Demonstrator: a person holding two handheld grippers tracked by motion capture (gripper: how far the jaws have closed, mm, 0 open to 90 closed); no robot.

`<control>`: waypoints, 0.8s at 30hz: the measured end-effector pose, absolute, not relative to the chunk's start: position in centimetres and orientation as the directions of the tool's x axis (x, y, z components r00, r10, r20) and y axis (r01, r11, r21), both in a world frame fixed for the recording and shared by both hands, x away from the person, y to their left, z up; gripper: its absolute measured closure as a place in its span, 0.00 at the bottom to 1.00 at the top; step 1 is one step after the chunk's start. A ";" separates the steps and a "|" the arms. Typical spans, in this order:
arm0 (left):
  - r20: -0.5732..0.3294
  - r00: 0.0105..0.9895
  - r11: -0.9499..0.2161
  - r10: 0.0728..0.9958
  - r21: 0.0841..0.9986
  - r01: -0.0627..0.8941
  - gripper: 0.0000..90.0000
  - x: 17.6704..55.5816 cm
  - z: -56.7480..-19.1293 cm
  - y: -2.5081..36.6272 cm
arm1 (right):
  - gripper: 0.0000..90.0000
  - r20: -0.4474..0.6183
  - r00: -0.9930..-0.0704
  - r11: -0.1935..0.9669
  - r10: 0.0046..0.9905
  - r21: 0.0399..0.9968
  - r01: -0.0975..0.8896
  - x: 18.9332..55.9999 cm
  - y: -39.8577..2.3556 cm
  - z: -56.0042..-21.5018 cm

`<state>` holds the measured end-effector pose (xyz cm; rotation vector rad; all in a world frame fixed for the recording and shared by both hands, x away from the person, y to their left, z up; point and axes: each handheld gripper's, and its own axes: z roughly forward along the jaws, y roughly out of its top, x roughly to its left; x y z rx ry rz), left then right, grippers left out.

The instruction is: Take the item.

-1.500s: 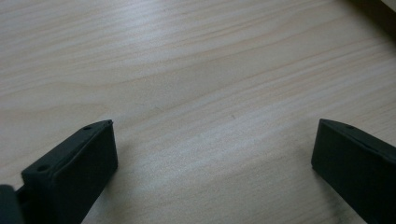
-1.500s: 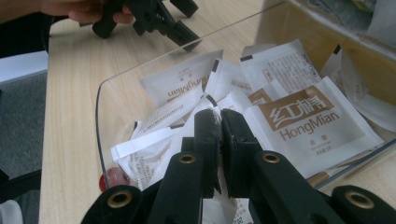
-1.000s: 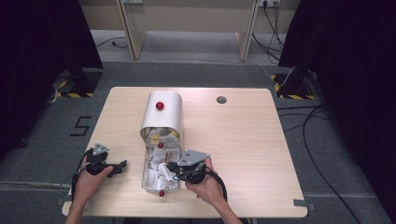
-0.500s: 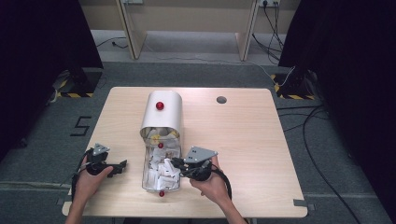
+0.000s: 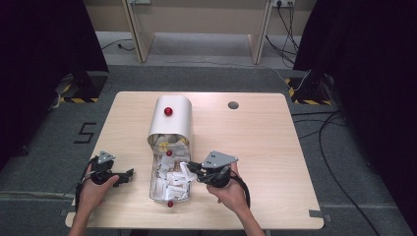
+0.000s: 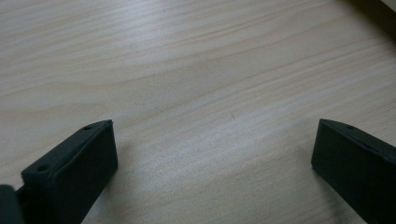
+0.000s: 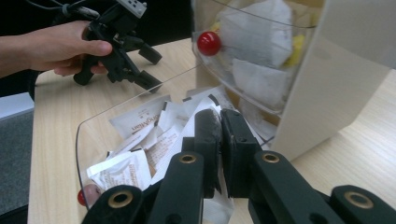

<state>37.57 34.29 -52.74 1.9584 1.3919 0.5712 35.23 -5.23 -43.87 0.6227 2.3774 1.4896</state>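
A light wooden bench (image 5: 275, 147) with a round cable hole (image 5: 233, 105) stands on grey carpet (image 5: 354, 196). Black curtains (image 5: 44, 44) hang at both sides, and pale wooden furniture legs (image 5: 135, 29) stand beyond. Cables (image 5: 329, 147) trail across the floor, near yellow-black striped tape (image 5: 300, 93).

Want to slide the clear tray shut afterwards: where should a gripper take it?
Grip the red knob on the clear tray's near end wall, coming level from the person's side. It juts clear of the smooth wall, which probably offers little else to pinch.
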 end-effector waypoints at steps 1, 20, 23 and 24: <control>-0.024 0.338 -0.217 0.941 0.726 0.653 0.00 37.6 -52.7 34.3 | 0.96 0.001 -0.871 0.379 0.492 0.900 0.215 35.3 -5.4 -43.9; -0.024 0.339 -0.217 0.941 0.726 0.653 0.00 37.6 -52.7 34.3 | 0.96 0.003 -0.839 0.344 0.545 0.911 0.227 35.8 -8.1 -43.2; -0.023 0.338 -0.217 0.941 0.726 0.653 0.00 37.6 -52.7 34.3 | 0.95 0.002 -0.833 0.339 0.553 0.913 0.227 35.9 -8.5 -43.2; -0.024 0.338 -0.216 0.941 0.726 0.653 0.00 37.6 -52.7 34.3 | 0.96 0.005 -0.832 0.339 0.555 0.912 0.232 35.9 -8.6 -43.3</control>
